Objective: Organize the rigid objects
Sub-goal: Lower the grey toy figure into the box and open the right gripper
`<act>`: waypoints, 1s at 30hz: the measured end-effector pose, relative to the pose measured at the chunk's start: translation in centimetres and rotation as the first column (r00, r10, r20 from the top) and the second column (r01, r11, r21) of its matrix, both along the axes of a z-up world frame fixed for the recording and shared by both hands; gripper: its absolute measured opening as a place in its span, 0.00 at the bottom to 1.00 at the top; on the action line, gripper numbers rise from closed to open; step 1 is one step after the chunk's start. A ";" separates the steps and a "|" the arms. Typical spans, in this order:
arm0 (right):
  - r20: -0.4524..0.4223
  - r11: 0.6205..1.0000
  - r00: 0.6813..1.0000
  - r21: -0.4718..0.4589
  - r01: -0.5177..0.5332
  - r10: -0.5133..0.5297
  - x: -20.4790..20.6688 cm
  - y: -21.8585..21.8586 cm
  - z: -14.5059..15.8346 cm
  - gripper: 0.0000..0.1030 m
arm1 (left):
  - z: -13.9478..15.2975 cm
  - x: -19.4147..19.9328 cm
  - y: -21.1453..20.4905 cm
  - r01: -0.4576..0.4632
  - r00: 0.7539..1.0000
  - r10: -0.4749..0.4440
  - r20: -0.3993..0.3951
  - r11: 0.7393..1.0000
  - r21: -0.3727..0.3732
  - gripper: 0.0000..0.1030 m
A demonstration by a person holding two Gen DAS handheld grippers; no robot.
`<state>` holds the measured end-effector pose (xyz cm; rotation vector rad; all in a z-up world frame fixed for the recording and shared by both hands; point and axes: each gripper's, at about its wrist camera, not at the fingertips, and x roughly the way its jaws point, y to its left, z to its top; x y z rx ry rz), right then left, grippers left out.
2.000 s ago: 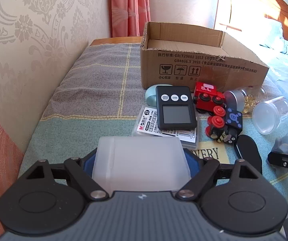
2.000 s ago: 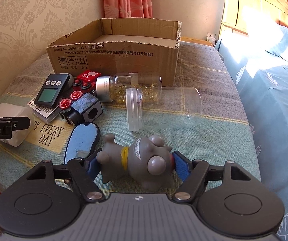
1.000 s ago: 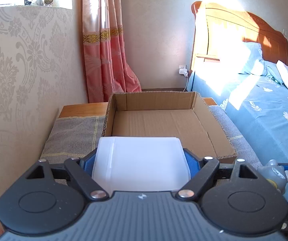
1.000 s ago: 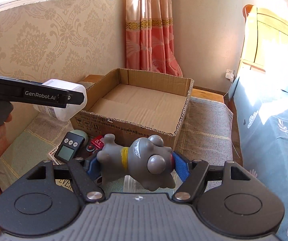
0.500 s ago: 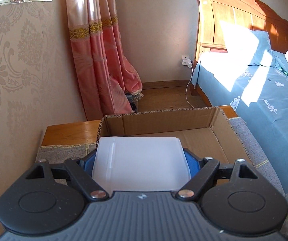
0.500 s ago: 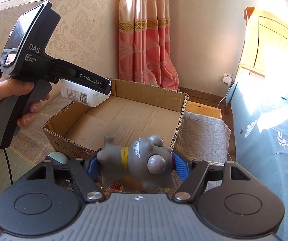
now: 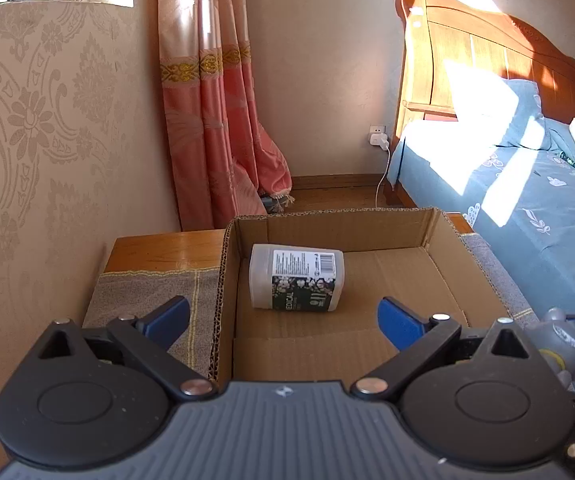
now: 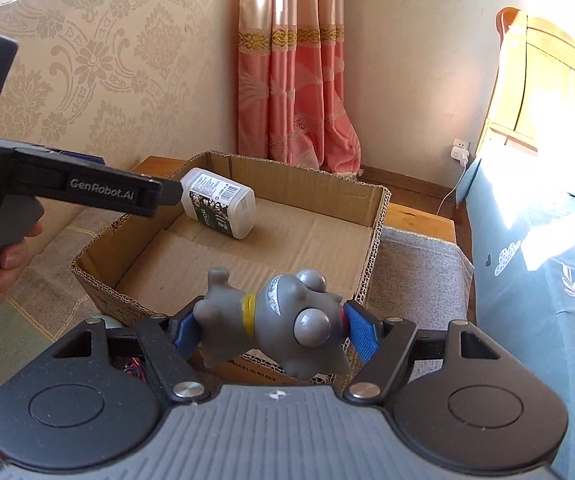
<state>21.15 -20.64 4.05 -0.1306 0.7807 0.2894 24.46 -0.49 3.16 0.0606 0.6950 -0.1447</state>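
My left gripper (image 7: 283,316) has just been opening, so its fingers (image 7: 167,314) stand spread wide with nothing between them. The white bottle (image 7: 296,278) is lying on its side on the floor of the cardboard box (image 7: 443,264), near the far left corner. That one looks done to me.

Right gripper (image 8: 269,330) is the live one: fingers (image 8: 357,330) clamped on the grey toy figure (image 8: 275,320), pinching it sideways across the body, hovering just in front of the box's near rim.

How I'd play this step: carry the toy forward past the near wall before letting go (it's not over the opening yet, so a drop now probably lands on the rim or outside). I'd aim for the empty right half of the floor, well apart from the bottle, so they don't knock together. I'd get it low first, since the shape is lumpy and will likely roll or bounce. I'd also keep the left tool out of the way, because its arm (image 8: 99,190) reaches over the box's left side.
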 end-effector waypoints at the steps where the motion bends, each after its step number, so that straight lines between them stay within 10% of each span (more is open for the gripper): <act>1: -0.004 1.000 1.000 0.002 0.001 -0.001 0.2 0.0 0.0 0.74 | 0.0 -0.7 0.1 0.001 1.000 -0.001 -0.002 1.000 0.002 0.97; 15: -0.035 0.999 0.999 0.036 0.022 -0.021 8.2 1.9 0.5 0.76 | 0.1 -7.1 2.0 0.002 1.000 -0.002 -0.012 1.000 -0.009 0.98; 18: -0.013 0.997 0.998 0.043 0.057 -0.056 9.3 2.1 0.6 0.97 | -0.3 -7.8 2.3 -0.002 1.000 0.002 -0.026 1.000 -0.003 0.98; 30: -0.032 0.996 0.998 0.076 0.054 -0.052 2.6 1.5 0.5 1.00 | -2.4 -9.4 4.2 -0.005 0.997 0.006 -0.080 1.000 0.010 0.98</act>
